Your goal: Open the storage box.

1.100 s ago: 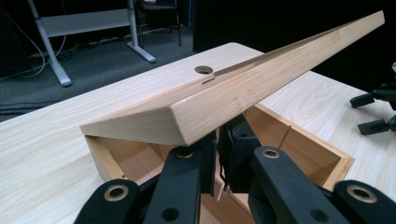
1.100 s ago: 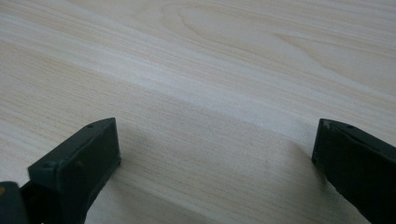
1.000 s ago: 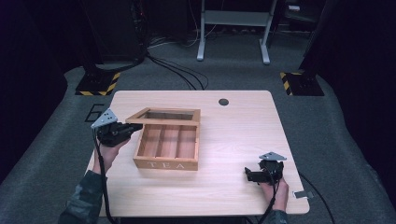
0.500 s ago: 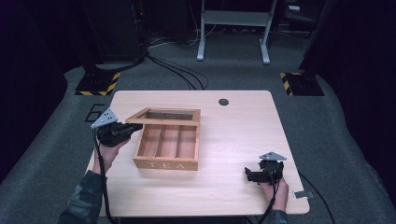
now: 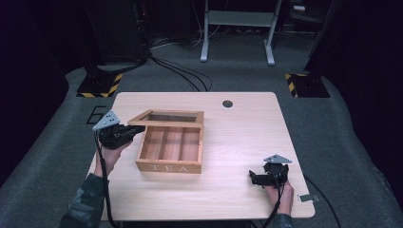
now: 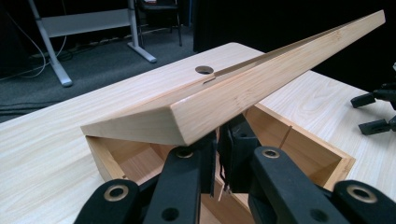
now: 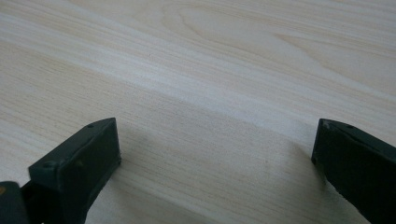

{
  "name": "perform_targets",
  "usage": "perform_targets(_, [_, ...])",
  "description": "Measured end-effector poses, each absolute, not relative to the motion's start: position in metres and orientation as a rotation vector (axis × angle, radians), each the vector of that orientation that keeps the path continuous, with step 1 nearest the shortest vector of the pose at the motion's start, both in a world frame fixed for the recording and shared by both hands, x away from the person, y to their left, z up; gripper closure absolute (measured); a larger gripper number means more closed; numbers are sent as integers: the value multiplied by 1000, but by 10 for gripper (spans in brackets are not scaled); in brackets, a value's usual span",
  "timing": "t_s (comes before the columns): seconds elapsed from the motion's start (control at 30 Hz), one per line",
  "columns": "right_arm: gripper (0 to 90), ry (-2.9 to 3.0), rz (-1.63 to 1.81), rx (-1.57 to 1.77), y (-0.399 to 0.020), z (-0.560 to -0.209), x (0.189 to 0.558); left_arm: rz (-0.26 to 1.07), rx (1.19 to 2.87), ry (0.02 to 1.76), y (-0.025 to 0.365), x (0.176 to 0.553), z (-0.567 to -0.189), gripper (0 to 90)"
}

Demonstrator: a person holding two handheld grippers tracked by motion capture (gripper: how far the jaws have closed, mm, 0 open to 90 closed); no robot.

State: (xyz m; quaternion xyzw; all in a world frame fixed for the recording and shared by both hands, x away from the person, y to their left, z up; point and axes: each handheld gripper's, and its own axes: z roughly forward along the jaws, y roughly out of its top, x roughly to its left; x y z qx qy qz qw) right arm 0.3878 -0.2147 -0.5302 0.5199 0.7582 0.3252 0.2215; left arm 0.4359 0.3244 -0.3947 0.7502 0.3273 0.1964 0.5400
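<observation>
Left gripper (image 5: 135,129) clamps the raised lid (image 6: 243,84) of the tea box (image 5: 168,164) at its left edge; right gripper (image 5: 253,177) rests wide open on bare table (image 5: 237,137) near the right corner.

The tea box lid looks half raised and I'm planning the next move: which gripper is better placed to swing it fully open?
Left. The left gripper is shut on the lid, holding it tilted above the tea box. The right gripper rests open, apart from the box.

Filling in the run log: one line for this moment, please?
left gripper: shut on lid | tea box: lid raised | right gripper: open, on table
</observation>
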Motion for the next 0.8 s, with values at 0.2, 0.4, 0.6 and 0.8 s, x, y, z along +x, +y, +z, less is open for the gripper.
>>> perform_targets(0.2, [4,2095,898,1437,-215,-530,388,469,1783,781,324,434,-397,847])
perform_targets(0.4, [4,2095,899,1437,-215,-530,388,472,1778,779,324,430,-403,847])
perform_targets(0.6, [4,2095,899,1437,-215,-530,388,471,1774,779,324,424,-411,845])
perform_targets(0.8, [4,2095,899,1437,-215,-530,388,474,1772,775,324,420,-419,842])
